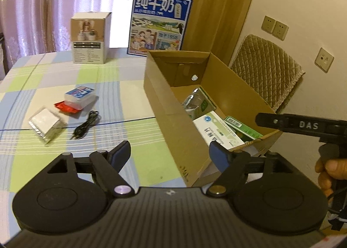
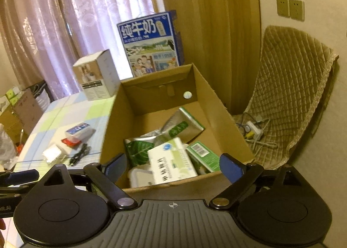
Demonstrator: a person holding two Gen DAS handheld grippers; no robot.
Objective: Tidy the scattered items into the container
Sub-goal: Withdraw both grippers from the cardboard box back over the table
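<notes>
Left gripper (image 1: 171,153): jaws spread wide, nothing between the blue-padded fingers (image 1: 219,154); it hangs over the checked tablecloth (image 1: 54,74) at the near left corner of the cardboard box (image 1: 173,122). Right gripper (image 2: 172,164): jaws likewise spread and empty, poised above the box's near wall (image 2: 173,187).

The container is a plain brown open-topped carton, directly ahead of the right gripper and ahead-right of the left. Inside, just beyond the right gripper's fingertips, lie a white-and-green medicine carton (image 2: 171,161), a green barcoded packet (image 2: 202,154), a leaf-printed pouch (image 2: 136,149), a silver foil pouch (image 2: 180,126) and a white lidded tub (image 2: 139,176).

Still on the cloth, ahead-left of the left gripper and well apart from the box: a clear-wrapped white packet (image 1: 44,123), a coiled black cable (image 1: 86,124), a blue-topped tissue pack (image 1: 79,95) resting on a red sachet (image 1: 65,107).

Beyond, upright: a white product box (image 1: 90,38) and a blue milk carton (image 1: 159,23). A hand (image 1: 329,170) grips the right gripper's handle at the left view's right edge.
</notes>
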